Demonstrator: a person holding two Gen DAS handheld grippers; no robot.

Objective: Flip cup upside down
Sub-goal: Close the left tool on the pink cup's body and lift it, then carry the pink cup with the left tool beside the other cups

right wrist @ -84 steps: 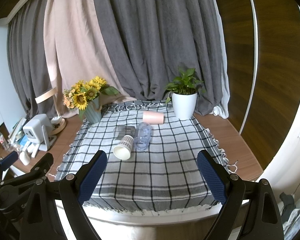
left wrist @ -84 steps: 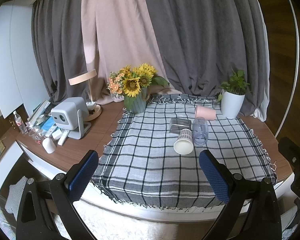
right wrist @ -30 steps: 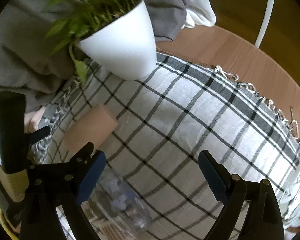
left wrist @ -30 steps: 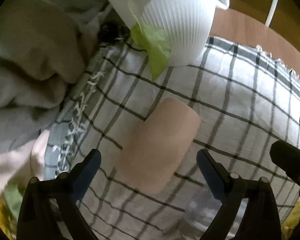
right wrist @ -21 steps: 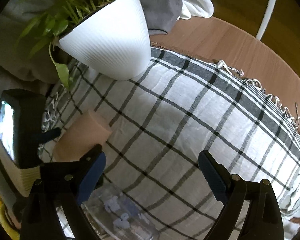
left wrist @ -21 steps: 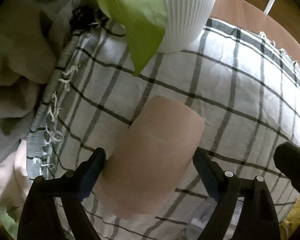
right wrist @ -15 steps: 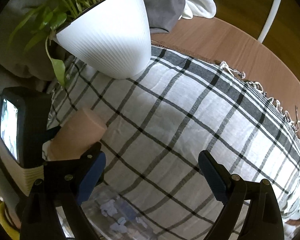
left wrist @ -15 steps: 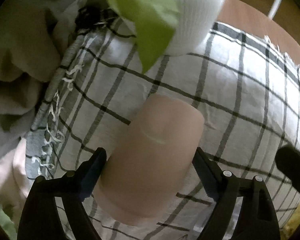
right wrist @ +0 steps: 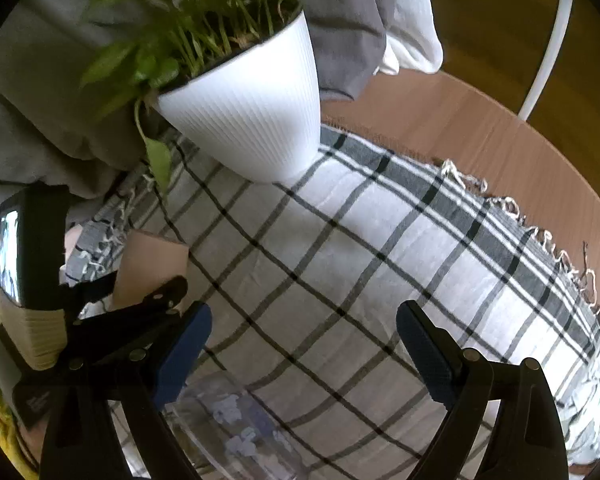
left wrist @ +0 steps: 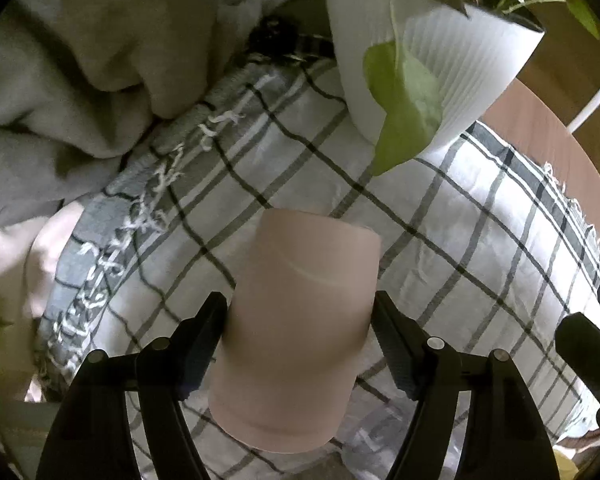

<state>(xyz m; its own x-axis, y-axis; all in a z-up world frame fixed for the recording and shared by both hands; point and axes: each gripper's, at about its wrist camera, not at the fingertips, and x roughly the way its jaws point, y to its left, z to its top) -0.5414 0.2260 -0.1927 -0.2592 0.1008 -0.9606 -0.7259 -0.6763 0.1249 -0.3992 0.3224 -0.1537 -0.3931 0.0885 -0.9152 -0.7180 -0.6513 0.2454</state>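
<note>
Since half a second ago the left gripper (left wrist: 300, 320) clamps its jaws on the pink cup (left wrist: 296, 320), tipping it up; flip starting. Right gripper (right wrist: 302, 340) jaws gape, nothing between.

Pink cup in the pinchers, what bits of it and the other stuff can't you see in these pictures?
- Pink cup: its inside never shows in the left wrist view; in the right wrist view the left gripper covers its lower part.
- Clear bottle: the bottom edge of the right wrist view cuts it off, and its markings are too blurred to read.
- White plant pot: the hanging leaf hides part of its front.
</note>
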